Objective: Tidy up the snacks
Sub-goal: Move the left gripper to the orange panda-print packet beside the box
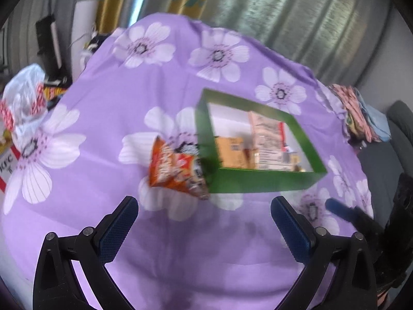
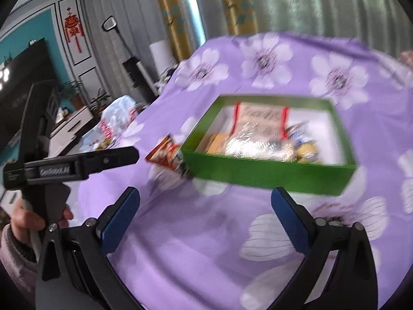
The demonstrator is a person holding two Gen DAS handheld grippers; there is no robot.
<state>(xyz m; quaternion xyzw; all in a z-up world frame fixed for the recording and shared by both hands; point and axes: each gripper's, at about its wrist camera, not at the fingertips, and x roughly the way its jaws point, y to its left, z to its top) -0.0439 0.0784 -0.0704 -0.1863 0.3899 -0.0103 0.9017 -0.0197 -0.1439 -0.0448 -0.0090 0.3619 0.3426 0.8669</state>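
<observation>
One shallow green cardboard box with a white inside (image 1: 258,180) sits on the counter, which is covered by a purple cloth printed with large white flowers (image 1: 103,108). Inside the box lie several snack packets, blurred: a large pale packet with red edge strips (image 2: 260,124), an orange-tan one (image 1: 231,151), and small blue-and-yellow wrapped pieces (image 2: 303,142); an exact count cannot be made. One orange-red foil snack bag (image 1: 173,168) lies on the cloth outside, touching the box's left wall.

Beyond the counter hang grey-green and gold patterned curtains (image 2: 296,2). A white plastic bag with red print (image 1: 25,98) sits at the counter's left edge, and a dark television (image 2: 25,82) stands against a teal wall.

Both pairs of tongs are released and empty, jaws spread wide. The left tongs (image 1: 204,226) hover just short of the orange-red bag and the box's near wall. The right tongs (image 2: 205,215) hover before the box's near wall, the bag ahead to their left.
</observation>
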